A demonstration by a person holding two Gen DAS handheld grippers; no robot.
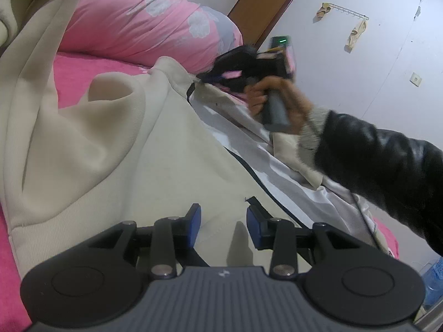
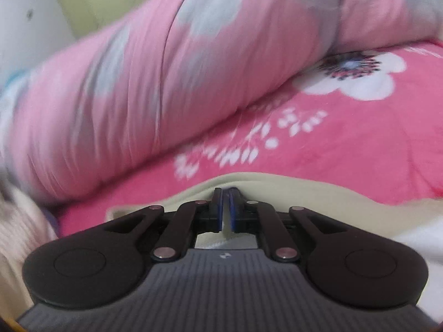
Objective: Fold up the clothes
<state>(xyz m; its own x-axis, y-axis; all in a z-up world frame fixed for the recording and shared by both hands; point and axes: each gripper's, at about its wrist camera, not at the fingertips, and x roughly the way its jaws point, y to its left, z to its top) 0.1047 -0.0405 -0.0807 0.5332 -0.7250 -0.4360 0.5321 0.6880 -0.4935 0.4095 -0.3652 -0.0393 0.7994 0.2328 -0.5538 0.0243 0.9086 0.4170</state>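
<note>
Pink bedding [image 2: 332,144] carries a cream hoodie [image 1: 124,152], soft and floppy, best pinched at its hem. Right gripper [image 2: 224,210] jaws pinch its edge at lower centre; left gripper [image 1: 223,224] jaws hover spread.

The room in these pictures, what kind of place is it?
Most likely a bedroom: a pink flowered bed cover, a rolled pink quilt, and a wooden door in the white wall.

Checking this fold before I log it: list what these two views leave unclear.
- Left wrist view: right gripper is motion-blurred; how its jaws stand is unreadable there.
- Left wrist view: the cream jacket runs off the left edge; sleeves and full outline unseen.
- Right wrist view: the gripper body covers the cream jacket's near part.
- Right wrist view: quilt pattern blurred.
</note>
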